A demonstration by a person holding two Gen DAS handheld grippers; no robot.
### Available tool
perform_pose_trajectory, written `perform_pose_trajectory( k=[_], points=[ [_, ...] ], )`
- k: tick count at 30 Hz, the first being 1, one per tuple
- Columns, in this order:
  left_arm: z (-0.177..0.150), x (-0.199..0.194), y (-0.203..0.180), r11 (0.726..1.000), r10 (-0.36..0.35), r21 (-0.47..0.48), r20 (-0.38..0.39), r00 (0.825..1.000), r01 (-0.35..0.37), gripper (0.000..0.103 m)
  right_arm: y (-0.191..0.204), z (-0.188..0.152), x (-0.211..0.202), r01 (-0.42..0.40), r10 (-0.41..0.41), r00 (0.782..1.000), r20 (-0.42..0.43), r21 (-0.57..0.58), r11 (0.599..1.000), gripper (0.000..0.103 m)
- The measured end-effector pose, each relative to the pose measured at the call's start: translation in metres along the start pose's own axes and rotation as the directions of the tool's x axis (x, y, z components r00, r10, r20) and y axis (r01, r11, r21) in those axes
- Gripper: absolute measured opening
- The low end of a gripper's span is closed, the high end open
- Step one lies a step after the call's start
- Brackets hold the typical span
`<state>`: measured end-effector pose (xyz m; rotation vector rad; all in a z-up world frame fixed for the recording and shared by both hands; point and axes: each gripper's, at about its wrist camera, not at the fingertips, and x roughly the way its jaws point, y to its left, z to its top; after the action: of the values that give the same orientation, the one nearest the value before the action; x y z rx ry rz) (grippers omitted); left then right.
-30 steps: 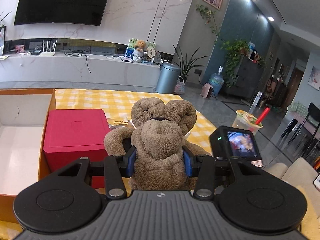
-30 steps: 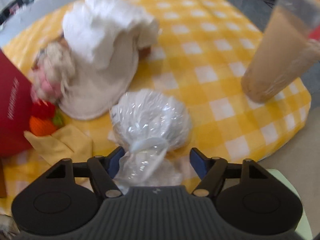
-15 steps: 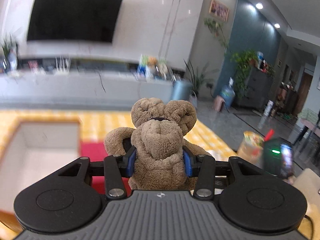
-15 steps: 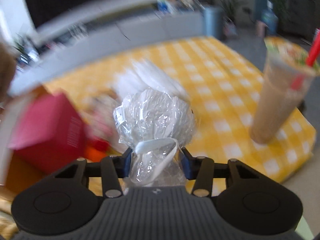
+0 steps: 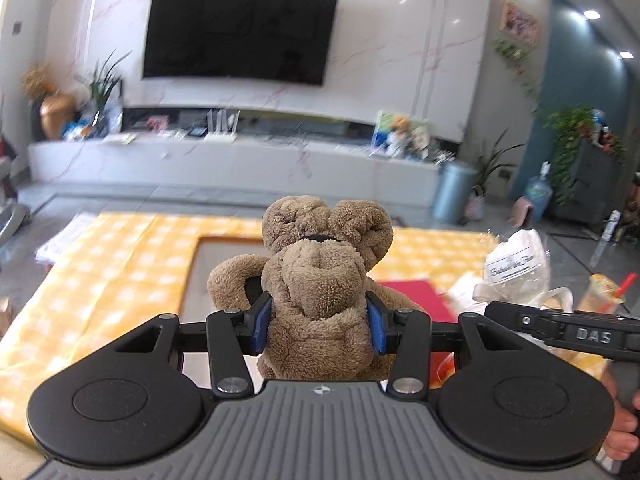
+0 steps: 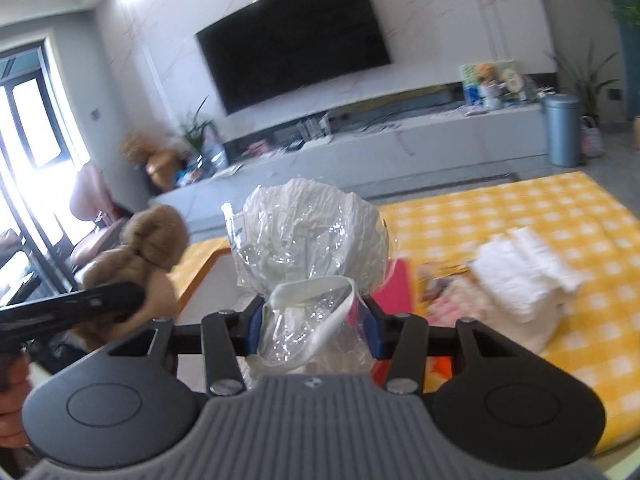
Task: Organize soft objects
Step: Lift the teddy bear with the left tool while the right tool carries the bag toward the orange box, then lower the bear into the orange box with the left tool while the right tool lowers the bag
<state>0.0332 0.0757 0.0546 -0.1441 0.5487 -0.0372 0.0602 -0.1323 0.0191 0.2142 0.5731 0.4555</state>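
L tongs [image 5: 318,326] clamp plush bear [image 5: 320,280] at waist; R tongs [image 6: 312,330] pinch crinkly bag [image 6: 312,240] neck. Both light, squashy; film prob. slippery.

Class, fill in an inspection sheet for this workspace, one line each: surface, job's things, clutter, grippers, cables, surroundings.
Surface: table under a yellow checked cloth.
Job's things: brown teddy bear, plastic-wrapped white bundle, both held above the table; open box; white folded towels on the cloth.
Clutter: red box, iced drink cup.
Grippers: left gripper shut on the bear; right gripper shut on the bundle.
Cables: nothing seen on the table.
Surroundings: wall television, grey bin, houseplants.
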Motion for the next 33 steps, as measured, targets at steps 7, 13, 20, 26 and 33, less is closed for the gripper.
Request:
perform_pose_trajectory(
  k=[7, 13, 20, 26, 33],
  points=[
    [-0.032, 0.055, 0.029, 0.999, 0.023, -0.021, -0.173, 0.985, -0.027, 0.053, 0.031, -0.018, 0.058, 0.062, -0.062, 0.998, 0.011, -0.022, 0.998, 0.048],
    [-0.042, 0.073, 0.028, 0.987, 0.160, 0.059, -0.208, 0.965, -0.151, 0.053, 0.032, -0.033, 0.087, 0.038, -0.037, 0.999, 0.024, -0.047, 0.998, 0.048],
    [-0.050, 0.080, 0.025, 0.973, 0.230, 0.091, -0.252, 0.940, -0.214, 0.053, 0.030, -0.042, 0.103, 0.057, -0.058, 0.998, -0.017, -0.059, 0.997, 0.048],
    [-0.048, 0.077, 0.016, 0.961, 0.261, 0.146, -0.222, 0.939, -0.233, 0.065, 0.039, -0.044, 0.104, 0.047, -0.049, 0.999, -0.017, -0.081, 0.996, 0.048],
    [-0.030, 0.038, 0.033, 0.976, 0.219, 0.039, -0.062, 0.974, -0.216, 0.096, 0.050, -0.041, 0.094, 0.018, -0.018, 1.000, 0.004, -0.102, 0.995, 0.048]
  ],
)
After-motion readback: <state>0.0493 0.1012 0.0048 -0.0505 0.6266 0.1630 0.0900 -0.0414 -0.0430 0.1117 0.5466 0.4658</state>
